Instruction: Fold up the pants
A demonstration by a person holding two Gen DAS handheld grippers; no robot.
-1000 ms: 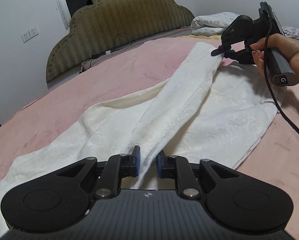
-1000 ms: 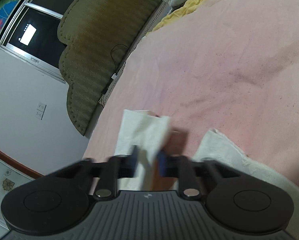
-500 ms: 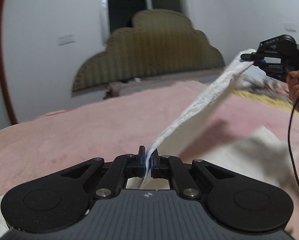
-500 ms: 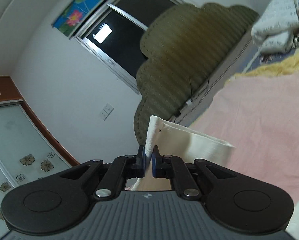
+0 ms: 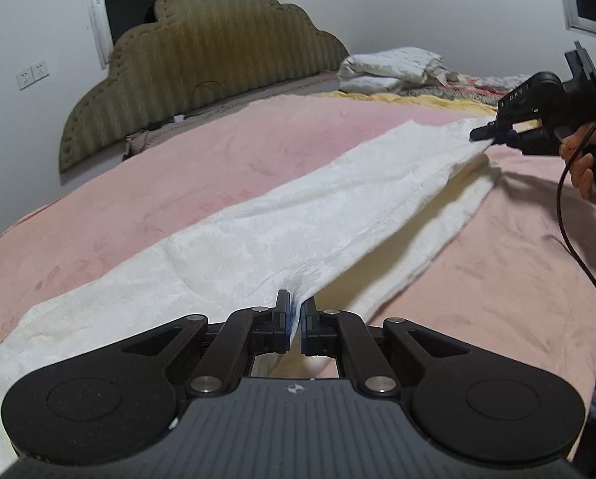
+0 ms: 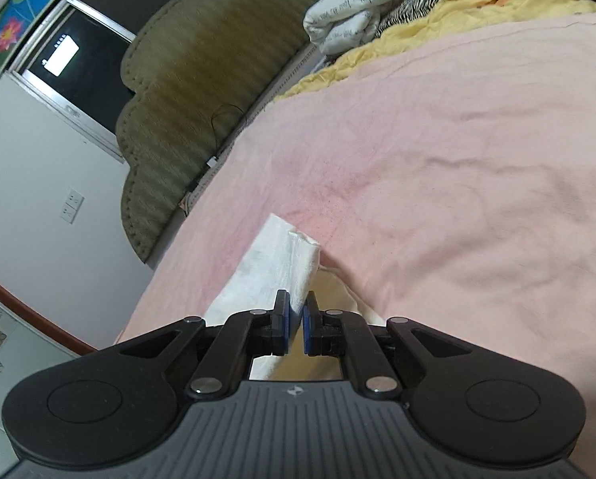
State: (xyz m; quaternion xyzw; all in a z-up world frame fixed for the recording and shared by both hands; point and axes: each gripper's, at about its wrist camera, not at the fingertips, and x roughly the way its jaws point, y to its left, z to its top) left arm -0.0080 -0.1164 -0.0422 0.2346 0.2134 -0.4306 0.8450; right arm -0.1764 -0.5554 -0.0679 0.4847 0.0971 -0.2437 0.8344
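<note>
Left wrist view: both tools, left tool (image 5: pixel 294 321) and right tool (image 5: pixel 491 135), clamp the white pants (image 5: pixel 298 215).

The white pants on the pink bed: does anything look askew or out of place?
Nothing stands out. The white pants lie stretched across the pink bed, pinched between the left hand-held gripper and the right hand-held gripper.

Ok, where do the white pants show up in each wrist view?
Left wrist: pants stretch from bottom centre to the right claw, upper right.
Right wrist: only a pinched end of the pants, centre, just above the claw.
Shared landmark: olive headboard.
</note>
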